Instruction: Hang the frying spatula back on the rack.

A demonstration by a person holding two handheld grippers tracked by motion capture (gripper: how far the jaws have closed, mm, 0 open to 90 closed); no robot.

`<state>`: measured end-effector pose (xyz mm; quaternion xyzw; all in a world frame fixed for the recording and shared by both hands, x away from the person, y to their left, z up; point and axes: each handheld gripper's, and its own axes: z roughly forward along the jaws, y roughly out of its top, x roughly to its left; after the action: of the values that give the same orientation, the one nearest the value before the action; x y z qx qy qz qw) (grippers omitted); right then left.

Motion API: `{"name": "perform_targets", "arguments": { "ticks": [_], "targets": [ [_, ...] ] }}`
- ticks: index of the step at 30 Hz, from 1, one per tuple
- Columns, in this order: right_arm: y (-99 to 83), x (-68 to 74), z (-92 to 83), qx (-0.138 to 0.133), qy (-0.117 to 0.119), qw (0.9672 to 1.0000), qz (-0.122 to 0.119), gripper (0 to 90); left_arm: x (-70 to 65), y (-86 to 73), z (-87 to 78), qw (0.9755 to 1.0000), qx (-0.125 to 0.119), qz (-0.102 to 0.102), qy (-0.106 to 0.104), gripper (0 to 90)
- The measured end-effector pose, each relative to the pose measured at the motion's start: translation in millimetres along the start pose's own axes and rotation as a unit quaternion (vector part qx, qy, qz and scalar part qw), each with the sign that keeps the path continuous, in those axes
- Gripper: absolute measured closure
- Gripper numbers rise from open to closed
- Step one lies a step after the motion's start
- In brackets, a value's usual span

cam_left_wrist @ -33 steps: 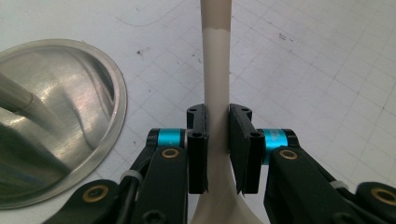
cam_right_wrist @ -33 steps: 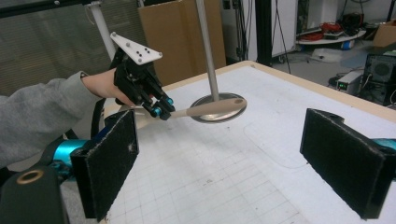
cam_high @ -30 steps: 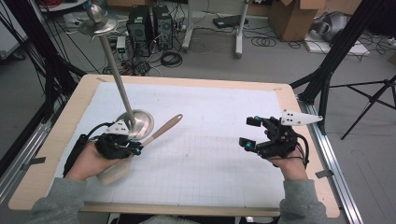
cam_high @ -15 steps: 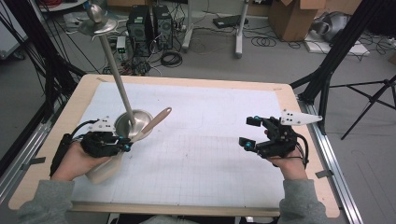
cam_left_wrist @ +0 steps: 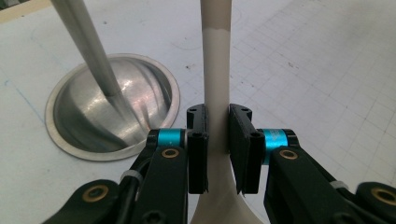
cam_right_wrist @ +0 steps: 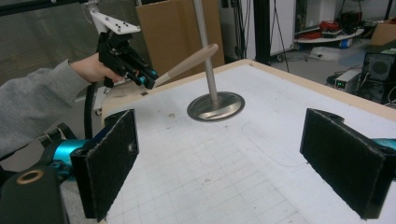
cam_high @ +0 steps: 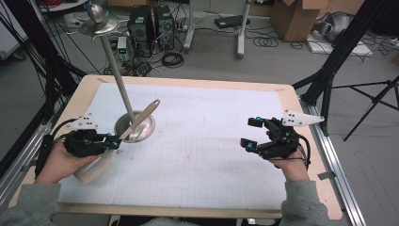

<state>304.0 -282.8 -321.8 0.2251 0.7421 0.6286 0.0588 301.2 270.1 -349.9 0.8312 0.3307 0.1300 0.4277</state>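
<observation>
Two grippers work over one white gridded mat (cam_high: 211, 155) on a wooden table (cam_high: 301, 122). At the left side stands a metal stand (cam_high: 136, 127): a round dished base on the mat with a slim pole (cam_high: 113, 70) that leans up and away to a small disc at its top. That pole rises just beside the left hand's work and is the one thing in the way there.

Left gripper (cam_high: 110, 141), held near the table's left edge, is clamped on a beige spatula (cam_high: 139, 120) at the neck, where the handle meets the blade; the left gripper view shows both pads pressed on that neck. Its handle slants up over the stand's base, close to the pole, while the blade hangs off the mat below the hand.

Middle mat lies bare, with wide room to move.

Right gripper (cam_high: 251, 134) hovers near the right edge, well apart from the stand, with its jaws spread wide and nothing between them.
</observation>
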Motion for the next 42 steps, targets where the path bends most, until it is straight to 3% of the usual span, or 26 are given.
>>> {"name": "perform_targets", "arguments": {
  "ticks": [12,42],
  "targets": [
    [-0.3,-0.7,0.6,0.002,-0.003,1.0,-0.001,10.6,12.5,1.1,-37.3,0.9994,-0.031,-0.012,0.01,77.6],
    [-0.7,-0.8,1.5,0.008,-0.003,1.0,0.002,10.6,34.7,0.4,-94.3,0.9961,-0.077,-0.018,0.039,77.6]
  ]
}}
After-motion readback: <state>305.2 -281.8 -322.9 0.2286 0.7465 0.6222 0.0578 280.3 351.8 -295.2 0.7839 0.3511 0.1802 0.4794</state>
